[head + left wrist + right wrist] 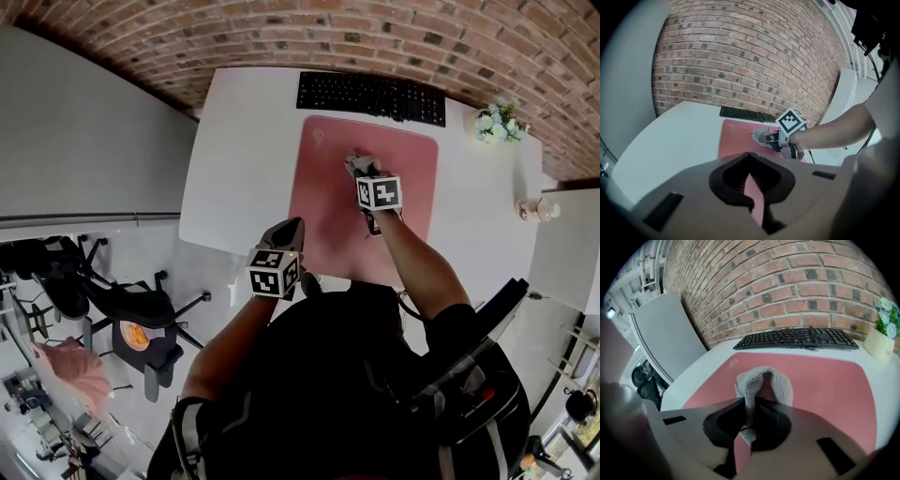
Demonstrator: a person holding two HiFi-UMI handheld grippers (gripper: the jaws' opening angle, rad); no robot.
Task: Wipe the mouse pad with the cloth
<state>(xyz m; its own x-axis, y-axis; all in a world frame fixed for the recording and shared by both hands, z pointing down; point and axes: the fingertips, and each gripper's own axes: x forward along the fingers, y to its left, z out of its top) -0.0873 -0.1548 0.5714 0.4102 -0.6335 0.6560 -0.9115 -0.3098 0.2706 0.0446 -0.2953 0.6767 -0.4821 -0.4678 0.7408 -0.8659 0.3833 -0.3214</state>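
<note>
Nearest to me, my left claw (pixel 751 180) hangs over the near edge of the white counter (pixel 239 159), by the near left corner of the mouse pad (pixel 323 192). Its jaws are drawn together, with only a thin slit between them and nothing in it. Farther out, my right claw (pixel 749 420) is clamped on the cloth (pixel 764 380), a grey knitted piece that bunches up past the jaw tips and rests on the pink mouse pad, roughly in the pad's middle and toward its far half. Beyond the pad a black keyboard (pixel 370 96) lies along the back of the counter, just off the pad's far edge. At the far right stands a small pot of flowers (pixel 495 122), and behind everything a brick wall (pixel 797 282).
</note>
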